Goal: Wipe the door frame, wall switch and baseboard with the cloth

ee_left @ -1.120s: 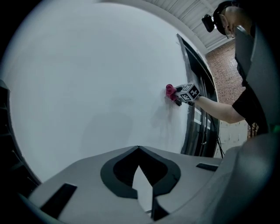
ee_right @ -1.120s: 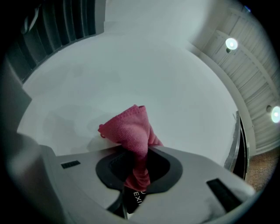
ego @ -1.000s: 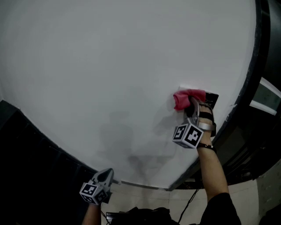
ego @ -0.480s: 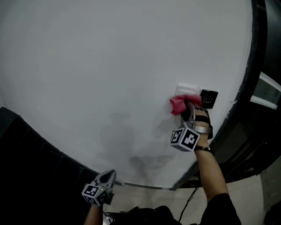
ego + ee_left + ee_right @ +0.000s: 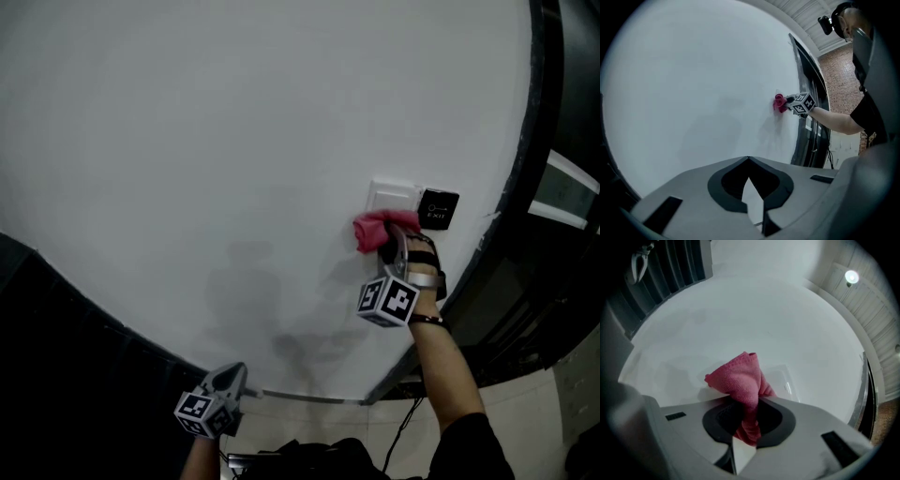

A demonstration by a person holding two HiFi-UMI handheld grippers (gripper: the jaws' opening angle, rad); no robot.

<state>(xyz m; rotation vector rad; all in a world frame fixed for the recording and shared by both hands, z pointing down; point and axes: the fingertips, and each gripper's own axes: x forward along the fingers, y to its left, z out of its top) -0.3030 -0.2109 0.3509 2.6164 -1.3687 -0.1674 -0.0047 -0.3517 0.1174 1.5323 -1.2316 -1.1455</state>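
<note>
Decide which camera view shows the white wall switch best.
The head view: the white wall switch shows almost whole above the pink cloth. Right gripper view: partly behind the cloth. Left gripper view: too small.

In the head view, the white rectangular wall switch plate sits right of centre on the plain white wall. A small black square button plate is just beside its right edge. The crumpled pink cloth lies against the wall over the switch plate's lower left corner, caught between the jaws of the right gripper just below it. The dark door frame runs down the frame's right side. The left gripper is at bottom left of centre, well apart, beside the thin metal strip at the wall's foot.
</note>
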